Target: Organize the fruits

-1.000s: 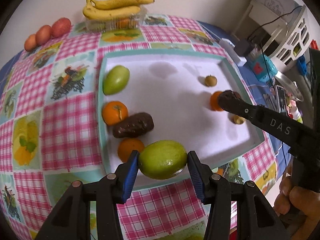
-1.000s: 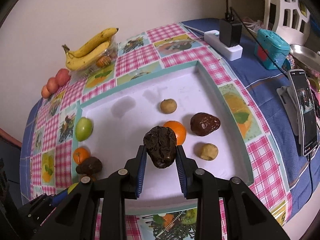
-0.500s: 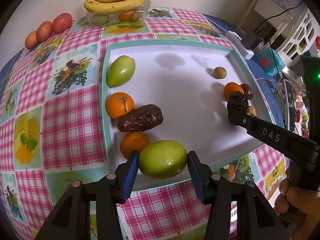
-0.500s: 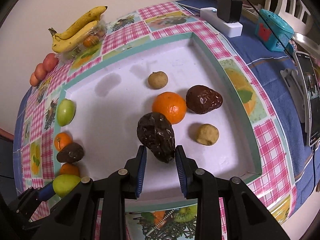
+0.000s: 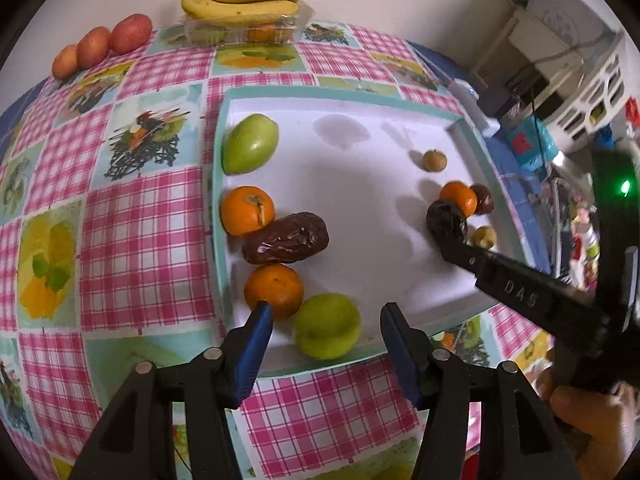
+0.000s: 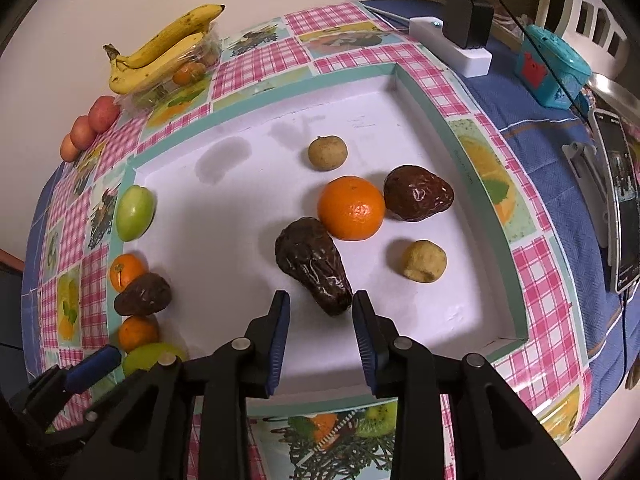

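Left gripper [image 5: 326, 312] is spread wide around the green fruit [image 5: 327, 327]; right gripper [image 6: 321, 308] gapes at the dark fruit's [image 6: 310, 258] 6 o'clock.

On the table lies a tray [image 6: 480, 184]. Along its left wall stand in a row, from far to near: an apple [image 6: 134, 213], an orange [image 6: 126, 271], a date [image 6: 143, 294], a second orange [image 6: 138, 333] and a second apple [image 5: 327, 332]. In the right part, a longan [image 6: 327, 153] is far, then a third orange [image 6: 351, 208] with a second date [image 6: 418, 199] to its right. Nearer lie a third date [image 6: 314, 265] and, to its right, a second longan [image 6: 424, 261]. Bananas [image 6: 160, 52] lie behind the tray, on a box [image 5: 248, 32].
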Tool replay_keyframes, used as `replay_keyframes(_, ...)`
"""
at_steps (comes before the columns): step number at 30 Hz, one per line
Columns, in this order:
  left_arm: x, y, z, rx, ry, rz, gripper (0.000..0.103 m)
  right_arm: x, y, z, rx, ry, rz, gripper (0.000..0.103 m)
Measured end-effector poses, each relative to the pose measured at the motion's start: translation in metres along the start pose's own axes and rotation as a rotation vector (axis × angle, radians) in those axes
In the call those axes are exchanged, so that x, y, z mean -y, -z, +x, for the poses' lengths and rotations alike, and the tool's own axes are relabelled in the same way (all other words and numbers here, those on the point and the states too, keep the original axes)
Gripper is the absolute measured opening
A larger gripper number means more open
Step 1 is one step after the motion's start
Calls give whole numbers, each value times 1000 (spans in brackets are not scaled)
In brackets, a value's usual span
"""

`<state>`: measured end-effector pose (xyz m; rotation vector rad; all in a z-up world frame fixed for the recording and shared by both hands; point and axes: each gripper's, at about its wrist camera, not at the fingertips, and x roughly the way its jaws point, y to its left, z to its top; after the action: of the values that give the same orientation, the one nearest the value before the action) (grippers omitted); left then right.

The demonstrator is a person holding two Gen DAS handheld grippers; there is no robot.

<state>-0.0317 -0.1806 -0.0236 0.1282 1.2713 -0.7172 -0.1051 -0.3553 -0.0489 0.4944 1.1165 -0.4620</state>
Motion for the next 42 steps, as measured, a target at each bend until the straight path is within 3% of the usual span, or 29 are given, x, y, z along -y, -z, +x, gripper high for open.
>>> replay_keyframes(4, -13, 4, -14, 29, -7, -42, 62, -3, 4, -7, 15, 1, -13, 36)
replay_keyframes(6, -17, 3, -21, 58, -63, -45, 67, -6, 7, -10, 22, 3, -24, 36)
replay_keyframes(7, -21, 4, -24, 74, -101, -46, 75, -8, 9, -12, 26, 7, -35, 38)
replay_keyframes(8, -24, 4, -26, 85, -128, -48, 85, -11, 11, -14, 31, 10, -49, 45)
replay_keyframes(11, -40, 7, -34, 122, -220, -62, 101, -19, 18, -21, 51, 6, -74, 63)
replay_keyframes(13, -52, 10, -40, 148, -297, -66, 103, -25, 22, -25, 68, 9, -95, 69)
replay_keyframes(14, -57, 12, -43, 157, -317, -65, 103, -27, 24, -27, 77, 13, -106, 78)
replay_keyframes(16, -67, 16, -48, 168, -366, -64, 103, -34, 27, -31, 100, 16, -130, 87)
replay_keyframes(24, -75, 33, -72, 203, -365, -35, 103, -53, 45, -50, 162, -7, -187, 87)
replay_keyframes(33, -71, 38, -112, 355, -327, -51, 103, -60, 53, -72, 251, -10, -198, 87)
replay_keyframes(38, -68, 39, -118, 373, -392, -58, 103, -60, 53, -76, 258, -16, -193, 87)
replay_keyframes(42, -68, 39, -109, 314, -500, -73, 103, -63, 54, -78, 265, -13, -201, 87)
